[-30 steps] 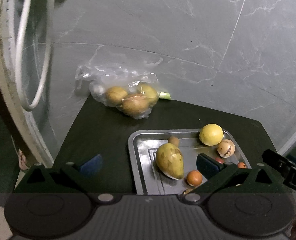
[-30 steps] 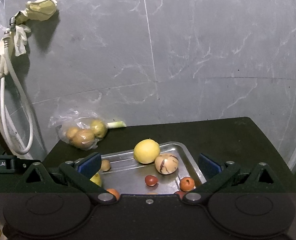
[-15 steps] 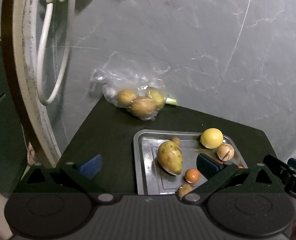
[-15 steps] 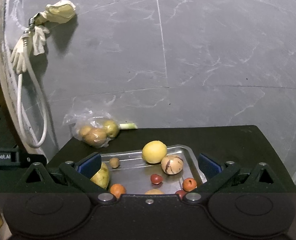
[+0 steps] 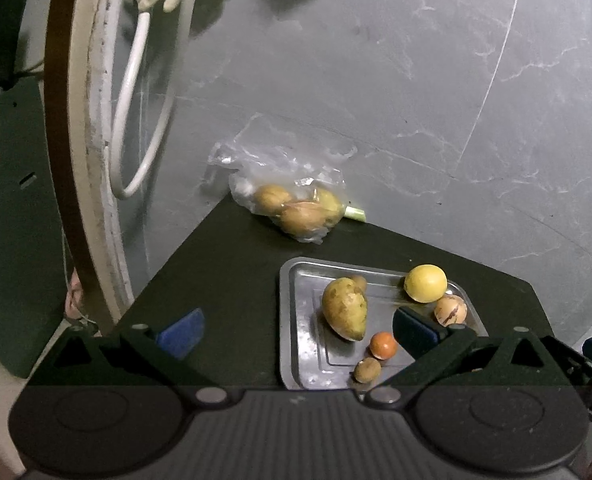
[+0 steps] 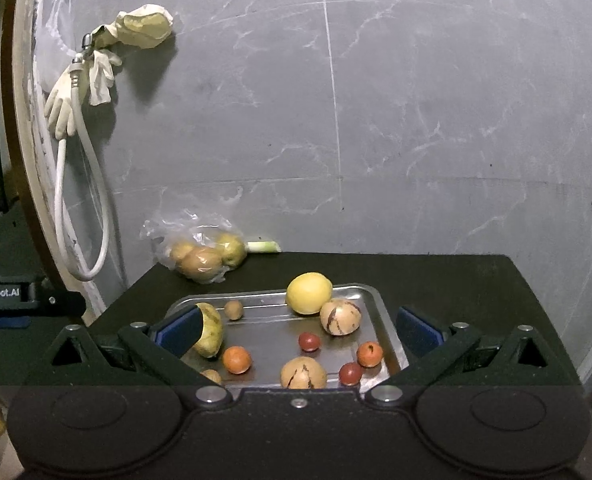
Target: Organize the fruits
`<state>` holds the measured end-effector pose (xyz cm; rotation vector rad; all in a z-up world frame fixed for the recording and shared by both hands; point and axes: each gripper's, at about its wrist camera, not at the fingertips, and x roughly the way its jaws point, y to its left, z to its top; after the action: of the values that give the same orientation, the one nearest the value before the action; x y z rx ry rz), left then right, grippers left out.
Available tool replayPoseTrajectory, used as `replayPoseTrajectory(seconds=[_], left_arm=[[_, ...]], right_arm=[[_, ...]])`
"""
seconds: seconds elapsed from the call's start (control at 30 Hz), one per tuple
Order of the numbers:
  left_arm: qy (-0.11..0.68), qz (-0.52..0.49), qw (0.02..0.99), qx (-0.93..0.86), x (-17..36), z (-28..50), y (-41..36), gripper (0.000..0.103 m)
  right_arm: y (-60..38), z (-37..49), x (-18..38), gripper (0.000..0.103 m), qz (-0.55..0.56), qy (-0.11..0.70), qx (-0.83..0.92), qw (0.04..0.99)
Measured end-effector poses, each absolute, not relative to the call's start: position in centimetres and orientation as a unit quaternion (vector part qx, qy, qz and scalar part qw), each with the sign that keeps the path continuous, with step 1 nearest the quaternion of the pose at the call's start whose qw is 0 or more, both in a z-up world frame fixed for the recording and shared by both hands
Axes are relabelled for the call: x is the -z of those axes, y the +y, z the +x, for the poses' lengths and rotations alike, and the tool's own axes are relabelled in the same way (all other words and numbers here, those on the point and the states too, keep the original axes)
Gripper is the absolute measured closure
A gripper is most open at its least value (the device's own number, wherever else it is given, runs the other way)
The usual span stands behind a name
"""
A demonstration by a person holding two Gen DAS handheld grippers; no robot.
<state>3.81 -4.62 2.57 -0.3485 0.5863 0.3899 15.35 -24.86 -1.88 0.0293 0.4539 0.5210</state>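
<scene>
Ahead of both fingers: a steel tray (image 6: 370, 300) on a dark table (image 6: 436, 276), holding loose fruit.
Left gripper (image 5: 296, 330): jaws spread wide, nothing between them; its right finger hangs over the tray, its left over bare table.
Right gripper (image 6: 296, 330): jaws spread wide, empty; the tray sits almost squarely between its fingers.
Fruit on tray: mango (image 5: 344, 307), lemon (image 6: 309, 293), two striped melons (image 6: 340, 317), an orange fruit (image 6: 236, 359), small red ones (image 6: 309, 341), small brown ones (image 6: 234, 309).
Mango axis: long axis runs away from the left fingers, slightly slanted; in the right view it lies partly hidden behind the left finger.
Bag (image 5: 296, 208): clear plastic with more fruit, beyond the tray at the table's far left corner, touching the wall; a green stalk (image 6: 262, 245) pokes out beside it.
Nearer hand: the right gripper is centred on the tray; the bag lies straighter ahead of the left, though well apart from both.
Step, as I judge it: approach, no fruit chosen yet.
Risk: round fruit may roll on the smooth tray if nudged.
</scene>
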Motion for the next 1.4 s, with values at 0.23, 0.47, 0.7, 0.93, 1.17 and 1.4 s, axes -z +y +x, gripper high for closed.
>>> replayPoseTrajectory(seconds=[0.23,0.47,0.7,0.93,1.17,1.4], left_arm=[[0.292,-0.163,0.922,-0.195,-2.6,3.0,-4.9,0.000],[0.301,-0.142,0.927,-0.171,-2.3,2.7,-5.5,0.000],[0.303,-0.136,0.930,-0.155,-2.4,2.3,-5.0,0.000],[0.299,-0.122,0.935,-0.148,-2.4,2.1,-4.1,0.000],[0.296,-0.115,0.938,-0.136,-2.2,1.7,-2.9,0.000],[0.295,-0.113,0.941,-0.120,-1.8,1.0,-1.8,0.000]], right_arm=[[-24.9,14.5,2.1,0.001,0.016,0.226,-0.257,0.939],[-25.1,14.1,2.4,0.001,0.020,0.234,-0.247,0.940],[-24.3,13.5,2.3,0.001,0.019,0.235,-0.238,0.942],[-23.4,12.9,2.2,0.001,0.020,0.227,-0.227,0.947],[-22.2,12.0,2.1,0.001,0.015,0.227,-0.214,0.950],[-21.5,10.4,2.3,0.001,0.012,0.232,-0.199,0.952]])
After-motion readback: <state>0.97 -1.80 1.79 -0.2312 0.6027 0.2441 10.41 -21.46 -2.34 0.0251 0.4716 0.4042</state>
